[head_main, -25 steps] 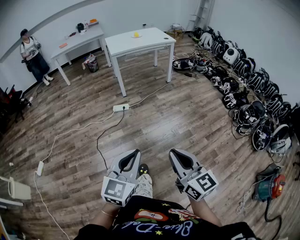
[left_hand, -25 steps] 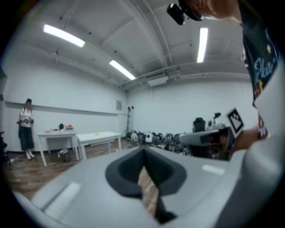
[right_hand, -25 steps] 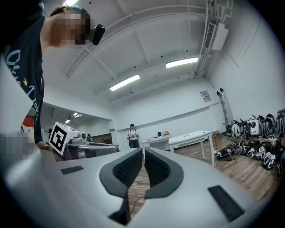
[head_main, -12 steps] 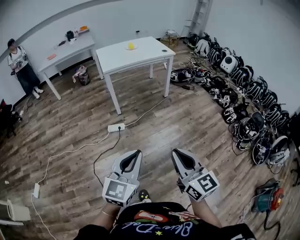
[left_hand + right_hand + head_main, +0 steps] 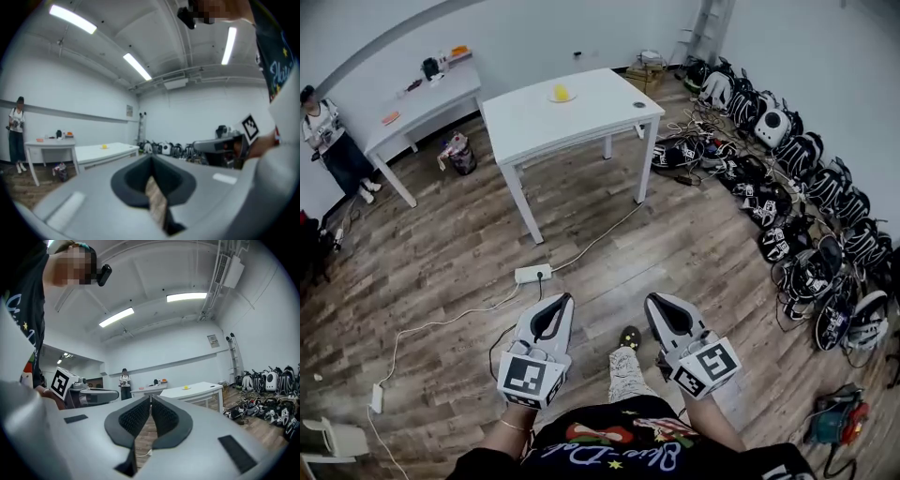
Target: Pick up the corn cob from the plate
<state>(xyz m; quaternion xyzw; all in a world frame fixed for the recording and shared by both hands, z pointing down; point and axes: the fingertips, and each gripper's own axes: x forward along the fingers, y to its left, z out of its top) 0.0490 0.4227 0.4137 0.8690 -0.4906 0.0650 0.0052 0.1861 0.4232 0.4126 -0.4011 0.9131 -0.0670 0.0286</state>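
Note:
The yellow corn cob (image 5: 562,93) lies on a small plate (image 5: 563,98) near the far edge of a white table (image 5: 572,122) across the room. It is a small yellow spot in the left gripper view (image 5: 103,146) and the right gripper view (image 5: 186,387). My left gripper (image 5: 560,302) and right gripper (image 5: 659,303) are held side by side at waist height, well short of the table and pointing toward it. Both are shut with nothing between the jaws (image 5: 151,158) (image 5: 151,397).
A power strip (image 5: 532,274) with cables lies on the wood floor between me and the table. Several black-and-white packs (image 5: 806,216) line the right wall. A second table (image 5: 422,98) with small items stands at the back left, with a person (image 5: 323,141) beside it.
The table and corn have come closer and lower in the head view as I walk forward. Both grippers keep the same pose and stay shut.

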